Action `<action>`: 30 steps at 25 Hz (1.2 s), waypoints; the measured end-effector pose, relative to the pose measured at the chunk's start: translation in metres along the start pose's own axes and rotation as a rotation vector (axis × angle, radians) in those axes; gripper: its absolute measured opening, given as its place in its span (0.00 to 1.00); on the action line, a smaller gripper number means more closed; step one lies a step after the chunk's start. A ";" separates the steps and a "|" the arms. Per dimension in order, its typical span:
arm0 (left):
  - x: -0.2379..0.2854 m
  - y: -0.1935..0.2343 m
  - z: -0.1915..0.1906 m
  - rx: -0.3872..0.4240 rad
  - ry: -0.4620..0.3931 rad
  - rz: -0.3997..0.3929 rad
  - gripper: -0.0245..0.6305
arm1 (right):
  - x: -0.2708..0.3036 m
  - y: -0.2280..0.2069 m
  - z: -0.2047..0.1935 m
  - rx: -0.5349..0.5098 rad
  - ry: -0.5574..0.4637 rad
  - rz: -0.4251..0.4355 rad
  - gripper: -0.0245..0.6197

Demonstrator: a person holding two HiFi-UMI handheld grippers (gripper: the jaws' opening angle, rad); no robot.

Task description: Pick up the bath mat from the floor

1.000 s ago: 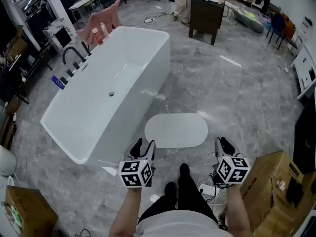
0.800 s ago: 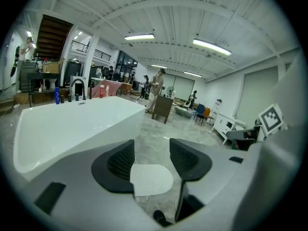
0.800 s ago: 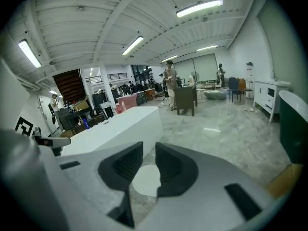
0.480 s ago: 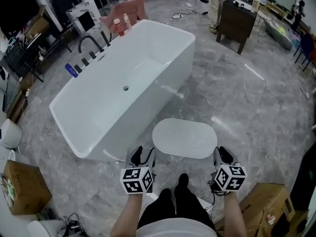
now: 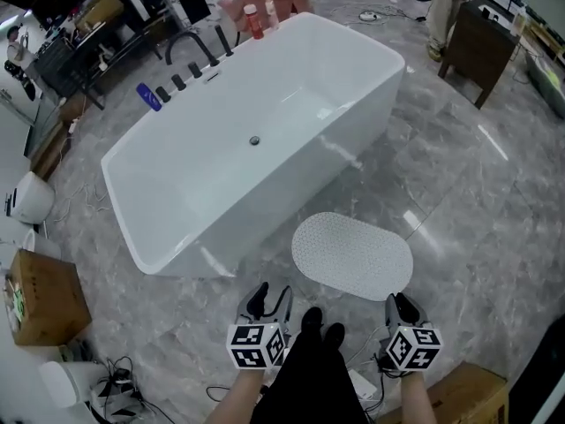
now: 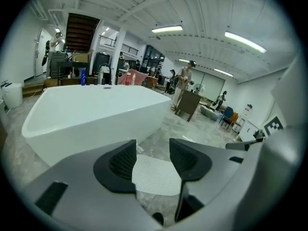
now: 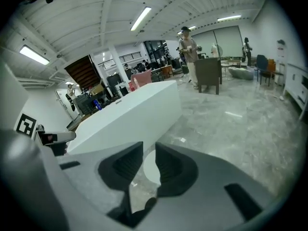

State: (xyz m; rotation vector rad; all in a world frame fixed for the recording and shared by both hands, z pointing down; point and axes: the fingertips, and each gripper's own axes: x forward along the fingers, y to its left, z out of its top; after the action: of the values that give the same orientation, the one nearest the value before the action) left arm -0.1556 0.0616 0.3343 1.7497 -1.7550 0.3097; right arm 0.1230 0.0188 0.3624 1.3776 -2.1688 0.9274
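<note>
The bath mat [image 5: 353,256] is a white oval with a dotted surface, flat on the grey marble floor beside the bathtub. My left gripper [image 5: 270,297] hovers near its near-left edge; its jaws have just been opening and stand open with nothing between them. In the left gripper view the mat [image 6: 156,176] shows on the floor beyond that gripper [image 6: 152,148]. My right gripper [image 5: 402,306] hangs by the mat's near-right edge. Its jaws [image 7: 149,150] leave a narrow empty gap, through which a strip of the mat [image 7: 149,171] shows.
A white freestanding bathtub [image 5: 256,140] stands left of the mat, with bottles [image 5: 256,20] on its far rim. Cardboard boxes [image 5: 40,299] [image 5: 468,396] flank me. Cables [image 5: 115,387] lie at the lower left. My black shoes [image 5: 320,323] are between the grippers. A dark cabinet [image 5: 481,56] stands far right.
Both grippers have sunk toward the floor and come nearer the mat's near edge. The head view has tipped down and shifted, so the tub and mat sit lower and further right.
</note>
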 end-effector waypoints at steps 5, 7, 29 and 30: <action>0.051 0.027 -0.032 0.036 0.035 -0.012 0.38 | 0.061 -0.012 -0.019 -0.001 0.006 0.001 0.16; 0.077 0.039 -0.052 0.042 0.050 -0.019 0.38 | 0.089 -0.022 -0.031 0.009 0.003 -0.007 0.16; 0.364 0.159 -0.297 0.016 0.051 0.030 0.42 | 0.407 -0.106 -0.220 -0.104 0.034 0.154 0.16; 0.374 0.164 -0.303 0.015 0.047 0.034 0.42 | 0.419 -0.108 -0.223 -0.116 0.030 0.163 0.16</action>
State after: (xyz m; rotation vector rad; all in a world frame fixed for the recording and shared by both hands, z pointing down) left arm -0.2015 -0.0524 0.8275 1.7106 -1.7549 0.3766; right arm 0.0380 -0.1181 0.8220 1.1399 -2.2995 0.8590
